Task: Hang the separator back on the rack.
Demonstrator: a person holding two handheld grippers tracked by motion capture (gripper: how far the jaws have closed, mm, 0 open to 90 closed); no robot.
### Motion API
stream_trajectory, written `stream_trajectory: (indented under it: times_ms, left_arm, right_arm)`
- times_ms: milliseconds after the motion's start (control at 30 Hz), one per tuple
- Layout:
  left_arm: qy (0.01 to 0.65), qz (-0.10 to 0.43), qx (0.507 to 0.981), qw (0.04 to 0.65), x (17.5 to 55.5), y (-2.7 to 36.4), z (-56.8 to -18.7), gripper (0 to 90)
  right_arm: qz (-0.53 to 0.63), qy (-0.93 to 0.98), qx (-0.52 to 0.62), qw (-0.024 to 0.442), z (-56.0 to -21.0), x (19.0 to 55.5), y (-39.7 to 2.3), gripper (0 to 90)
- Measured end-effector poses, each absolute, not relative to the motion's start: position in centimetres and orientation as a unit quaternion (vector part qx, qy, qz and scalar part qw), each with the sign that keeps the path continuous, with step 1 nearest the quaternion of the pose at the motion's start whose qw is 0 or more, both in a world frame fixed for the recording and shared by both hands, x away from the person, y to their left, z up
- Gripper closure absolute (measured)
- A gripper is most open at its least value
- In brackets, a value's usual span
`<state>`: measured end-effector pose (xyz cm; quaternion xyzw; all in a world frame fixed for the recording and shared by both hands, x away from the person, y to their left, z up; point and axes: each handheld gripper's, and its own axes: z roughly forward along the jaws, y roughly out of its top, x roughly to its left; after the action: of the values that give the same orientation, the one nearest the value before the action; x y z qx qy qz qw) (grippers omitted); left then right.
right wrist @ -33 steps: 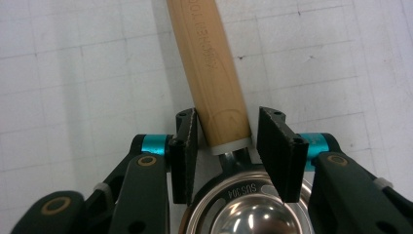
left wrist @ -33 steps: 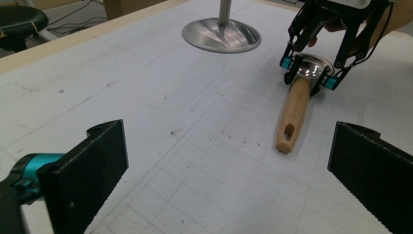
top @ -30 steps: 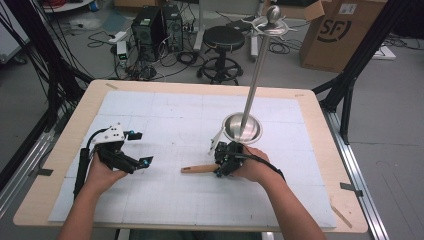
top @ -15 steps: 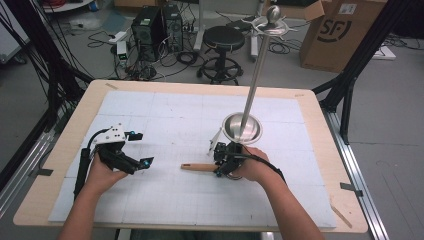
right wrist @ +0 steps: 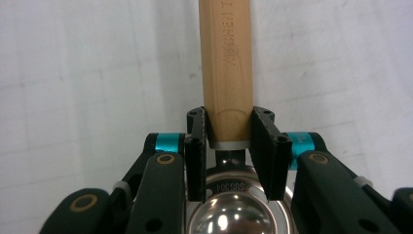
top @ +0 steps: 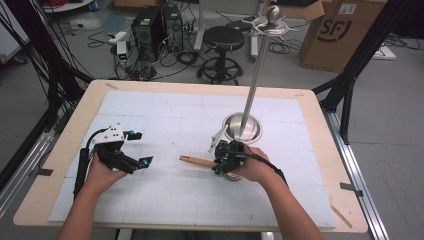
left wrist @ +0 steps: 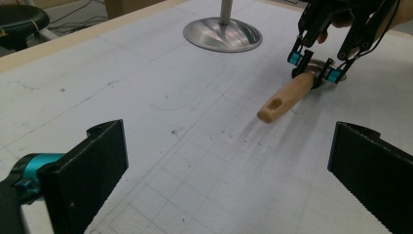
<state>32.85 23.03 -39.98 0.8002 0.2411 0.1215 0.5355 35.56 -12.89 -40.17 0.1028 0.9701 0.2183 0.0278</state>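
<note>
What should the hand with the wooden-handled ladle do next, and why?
Probably lift it a little off the table. The right gripper has just closed on the wooden handle near the ladle's metal bowl, which lies beside the hanging stand. The left gripper rests open, apart.

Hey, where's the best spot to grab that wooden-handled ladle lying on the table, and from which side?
Grip the ladle on its straight wooden handle, close to the metal collar, coming from above with a jaw on each side. It lies flat; the right gripper already pinches there.

Bright even overhead light, soft faint shadows, slight grain, near black fingers blurred, mild glare on steel
</note>
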Motion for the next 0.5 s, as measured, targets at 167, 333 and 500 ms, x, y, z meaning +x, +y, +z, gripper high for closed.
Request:
stream_trajectory:
  times_ms: [167,333,500]
  left_arm:
    - [0.243,0.121,0.799,0.536,32.9,23.0,-40.0,1.7]
    - [0.243,0.122,0.799,0.536,32.8,23.0,-40.0,1.7]
    - [0.244,0.121,0.799,0.536,32.9,23.1,-40.0,1.7]
  right_arm:
    - [0.264,0.957,0.111,0.037,-38.7,35.5,-13.9,69.2]
    - [0.332,0.933,0.129,0.052,-36.6,35.5,-15.9,69.2]
    - [0.375,0.915,0.137,0.06,-35.5,35.4,-17.1,69.2]
